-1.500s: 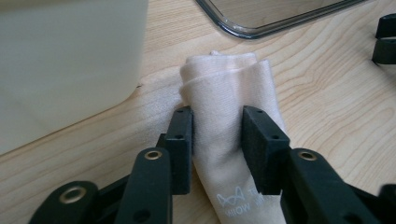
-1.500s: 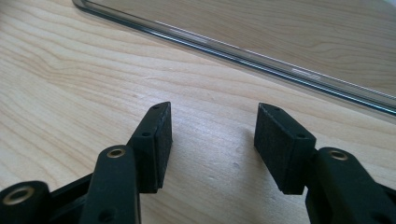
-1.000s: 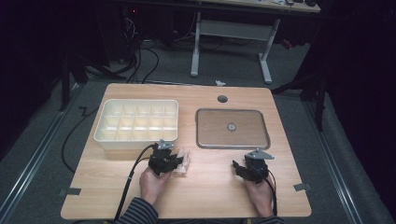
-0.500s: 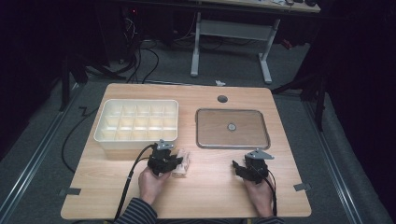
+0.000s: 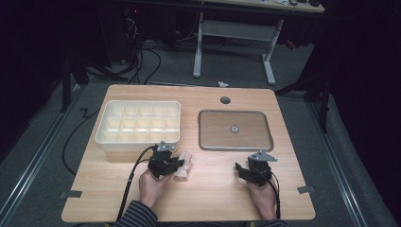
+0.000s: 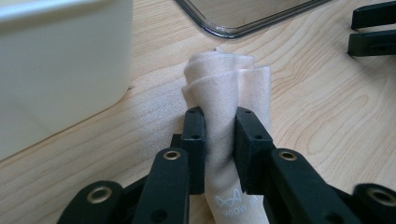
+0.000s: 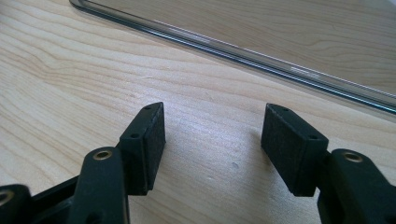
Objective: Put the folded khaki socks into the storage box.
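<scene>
Here we find the rolled cloth [image 6: 227, 88], a pale beige bundle, lying on the wooden table [image 5: 213, 198] just in front of the cream divided box [image 5: 140, 124] and near the front left corner of the clear tray [image 5: 235, 130]. In the high view the cloth [image 5: 183, 165] sits beside our left hand [image 5: 152, 185], which rests on the table. We see the left gripper [image 6: 219, 140] clenched on that cloth: in the left gripper view both black pads press into the fabric, which is pinched narrow between them and bulges out in folds beyond the fingertips. Pale printing shows on the cloth near the bottom edge of that view, too cut off for us to read. The box wall stands close at the left of that view, and the tray's rounded corner lies beyond the cloth.

Farther out, our right gripper [image 7: 212, 140] stands released, its jaws wide apart over bare wood with nothing between them, and the tray's rim runs across just ahead. In the high view the right gripper [image 5: 248, 169] sits in front of the tray's right corner, well apart from the cloth. A small round thing [image 5: 234, 128] lies in the middle of the tray.
</scene>
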`<action>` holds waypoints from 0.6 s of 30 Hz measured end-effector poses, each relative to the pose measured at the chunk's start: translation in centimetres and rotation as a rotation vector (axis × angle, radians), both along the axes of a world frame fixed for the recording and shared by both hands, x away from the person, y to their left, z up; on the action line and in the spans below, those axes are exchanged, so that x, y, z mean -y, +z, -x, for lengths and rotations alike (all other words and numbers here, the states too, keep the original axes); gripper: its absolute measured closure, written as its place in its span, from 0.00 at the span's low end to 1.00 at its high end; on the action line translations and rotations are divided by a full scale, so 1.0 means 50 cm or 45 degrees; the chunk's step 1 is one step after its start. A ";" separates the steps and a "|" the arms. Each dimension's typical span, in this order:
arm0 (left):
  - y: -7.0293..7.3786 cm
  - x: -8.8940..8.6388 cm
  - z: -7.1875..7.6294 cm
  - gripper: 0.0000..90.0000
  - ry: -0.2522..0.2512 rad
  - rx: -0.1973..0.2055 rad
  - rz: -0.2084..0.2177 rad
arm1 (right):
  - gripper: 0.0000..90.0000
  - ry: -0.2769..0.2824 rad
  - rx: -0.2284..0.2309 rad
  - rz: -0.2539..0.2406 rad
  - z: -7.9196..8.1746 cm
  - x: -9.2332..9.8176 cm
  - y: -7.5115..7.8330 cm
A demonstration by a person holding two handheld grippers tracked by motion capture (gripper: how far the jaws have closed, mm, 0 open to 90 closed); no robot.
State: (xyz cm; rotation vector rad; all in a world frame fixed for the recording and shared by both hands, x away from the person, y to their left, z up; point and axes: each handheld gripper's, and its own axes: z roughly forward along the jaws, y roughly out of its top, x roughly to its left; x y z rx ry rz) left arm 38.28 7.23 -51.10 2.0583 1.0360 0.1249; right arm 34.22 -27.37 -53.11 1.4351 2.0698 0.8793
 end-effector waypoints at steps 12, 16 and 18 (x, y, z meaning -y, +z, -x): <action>0.010 -0.007 0.005 0.85 -0.005 0.015 0.018 | 0.44 0.001 -0.001 0.000 0.000 0.000 0.000; 0.015 -0.010 0.008 0.85 -0.008 0.021 0.026 | 0.44 0.001 0.000 0.000 0.000 0.000 0.000; 0.017 -0.012 0.009 0.85 -0.007 0.023 0.034 | 0.44 0.001 -0.001 0.000 0.000 0.000 0.000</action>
